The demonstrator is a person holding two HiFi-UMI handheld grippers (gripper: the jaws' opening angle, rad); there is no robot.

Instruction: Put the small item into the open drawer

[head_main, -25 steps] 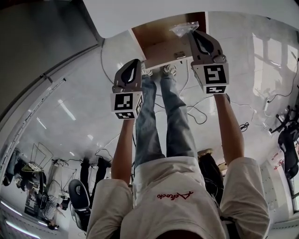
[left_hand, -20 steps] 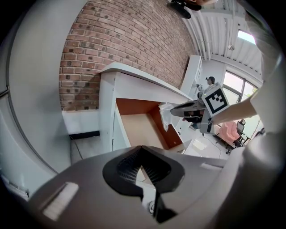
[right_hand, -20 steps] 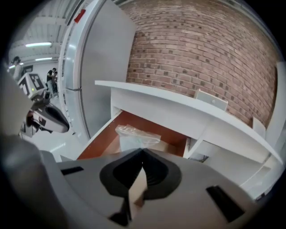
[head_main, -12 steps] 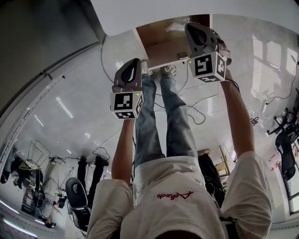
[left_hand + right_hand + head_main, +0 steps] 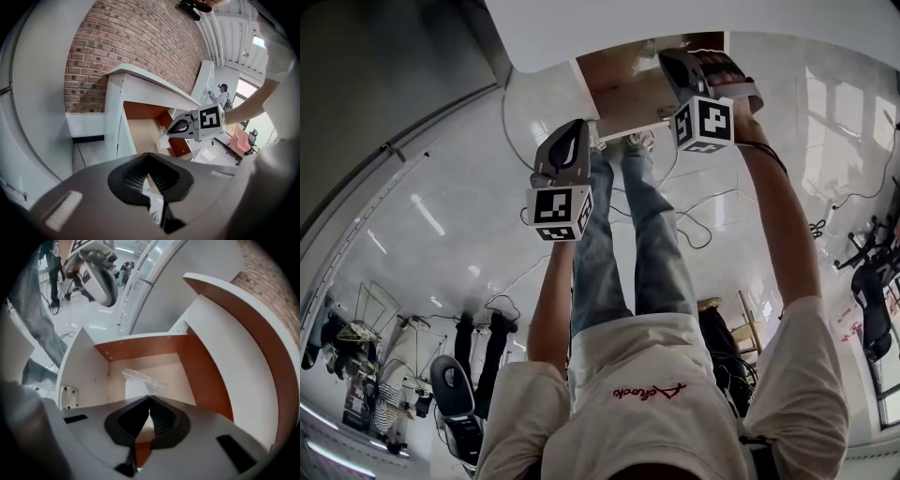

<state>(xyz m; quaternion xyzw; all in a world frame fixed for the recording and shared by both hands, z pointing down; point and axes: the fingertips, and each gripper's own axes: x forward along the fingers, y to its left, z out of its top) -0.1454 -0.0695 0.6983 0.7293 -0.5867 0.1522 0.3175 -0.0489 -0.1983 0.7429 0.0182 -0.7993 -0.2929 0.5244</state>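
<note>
- The left gripper [image 5: 148, 159] was held at 7 o'clock of the drawer in the head view, outside it. Its jaws were pressed together with nothing between them.
- The drawer [image 5: 199, 373] stood open at 12 o'clock in the head view.
- The bag [image 5: 140, 377], of clear plastic, was seen at 12 o'clock of the right jaw tips, within the drawer's walls. Whether it touched the floor could not be told.
- The right gripper [image 5: 149, 399] was tilted down into the drawer's mouth, and the bag's near edge was pinched in it.
- The placing step was judged to be in hand. Next, the jaws would need to be spread so that the bag is dropped, and the gripper then drawn out clear of the walls.
</note>
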